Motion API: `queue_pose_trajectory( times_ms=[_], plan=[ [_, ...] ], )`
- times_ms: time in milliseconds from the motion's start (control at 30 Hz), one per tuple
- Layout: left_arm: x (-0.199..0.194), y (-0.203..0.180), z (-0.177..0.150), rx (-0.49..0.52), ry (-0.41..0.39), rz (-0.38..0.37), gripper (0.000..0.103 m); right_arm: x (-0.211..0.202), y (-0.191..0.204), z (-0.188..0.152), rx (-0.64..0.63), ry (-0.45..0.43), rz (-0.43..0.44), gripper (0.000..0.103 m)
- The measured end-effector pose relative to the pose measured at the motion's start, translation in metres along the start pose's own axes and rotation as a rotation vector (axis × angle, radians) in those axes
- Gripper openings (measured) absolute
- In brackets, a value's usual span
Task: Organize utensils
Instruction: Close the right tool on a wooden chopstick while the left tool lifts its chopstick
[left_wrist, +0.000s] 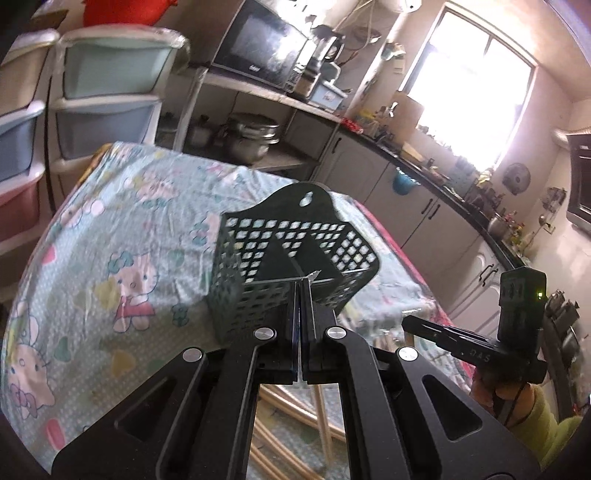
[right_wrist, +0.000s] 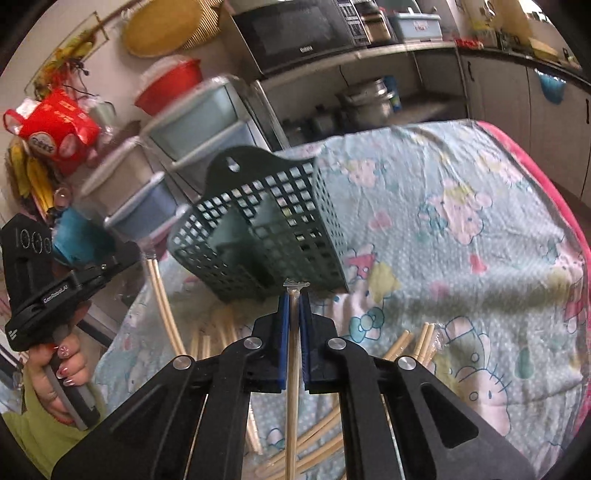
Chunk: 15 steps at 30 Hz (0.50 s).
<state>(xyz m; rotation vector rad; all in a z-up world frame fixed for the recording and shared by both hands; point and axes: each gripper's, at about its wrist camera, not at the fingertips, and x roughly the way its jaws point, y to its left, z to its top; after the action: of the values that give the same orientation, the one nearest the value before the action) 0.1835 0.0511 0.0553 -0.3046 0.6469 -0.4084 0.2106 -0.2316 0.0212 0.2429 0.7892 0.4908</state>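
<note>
I am looking into a home kitchen: a microwave (left_wrist: 258, 44) on a shelf, steel pots (left_wrist: 251, 138) beneath, a cluttered counter (left_wrist: 424, 162) under a bright window (left_wrist: 472, 92), and plastic drawers (left_wrist: 107, 99).

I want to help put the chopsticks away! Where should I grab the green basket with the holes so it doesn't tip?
Probably the top rim of the green basket, coming from above on its open side. The thin wall fits between two fingers there. The left gripper already pinches its front rim this way. The tall back plate with the hanging hole would also work.
</note>
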Motion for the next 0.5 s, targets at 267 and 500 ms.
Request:
queue_pose_trajectory(
  times_ms=[267,500],
  plan=[
    [-0.017,-0.027,0.01,0.049,-0.046,-0.04,0.0,-0.036,0.019,0.005,-0.035,-0.091,0.047,0.006],
    [-0.028,-0.043,0.021,0.07,-0.071,-0.089,0.0,-0.061,0.033,0.014,-0.089,-0.184,0.047,0.006]
  ],
)
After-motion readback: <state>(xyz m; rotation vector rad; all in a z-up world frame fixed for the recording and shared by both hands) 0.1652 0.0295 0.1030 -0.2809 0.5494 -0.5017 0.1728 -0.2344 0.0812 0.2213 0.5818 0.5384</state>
